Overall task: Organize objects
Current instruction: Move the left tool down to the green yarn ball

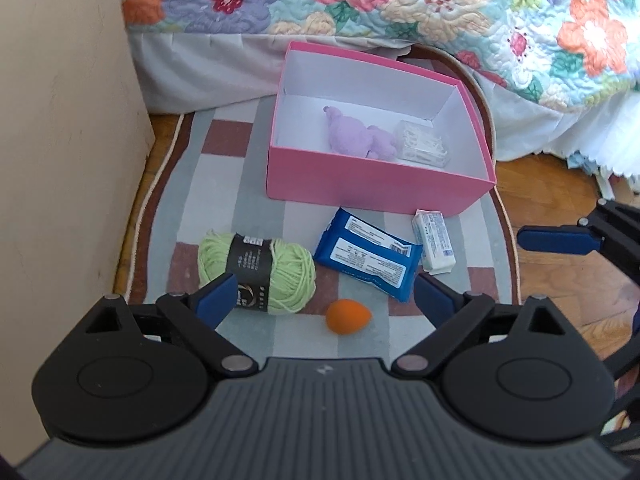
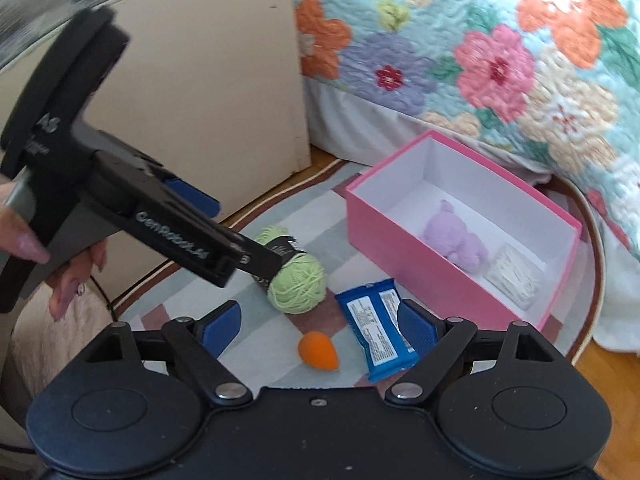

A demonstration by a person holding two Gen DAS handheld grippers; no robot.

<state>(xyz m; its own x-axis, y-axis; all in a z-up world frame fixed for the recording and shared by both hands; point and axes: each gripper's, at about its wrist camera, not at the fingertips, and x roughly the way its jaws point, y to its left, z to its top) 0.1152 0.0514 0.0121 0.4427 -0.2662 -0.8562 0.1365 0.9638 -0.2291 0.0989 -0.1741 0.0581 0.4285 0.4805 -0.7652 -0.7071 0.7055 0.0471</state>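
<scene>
An open pink box [image 1: 372, 184] [image 2: 404, 258] stands on a striped rug and holds a purple plush toy [image 1: 358, 136] [image 2: 456, 238] and a clear plastic case [image 1: 422, 146] [image 2: 512, 276]. In front of it lie a green yarn ball [image 1: 256, 272] [image 2: 298, 280], an orange sponge [image 1: 347, 316] [image 2: 318, 350], a blue packet [image 1: 368, 254] [image 2: 376, 332] and a small white packet [image 1: 434, 240]. My left gripper [image 1: 324, 300] is open and empty above the yarn and sponge. My right gripper [image 2: 318, 326] is open and empty above the sponge.
A beige cabinet side [image 1: 60, 120] [image 2: 208, 92] stands at the left. A bed with a floral quilt [image 1: 400, 0] [image 2: 480, 60] runs behind the box. The rug [image 1: 224, 184] lies on wooden floor [image 1: 560, 272].
</scene>
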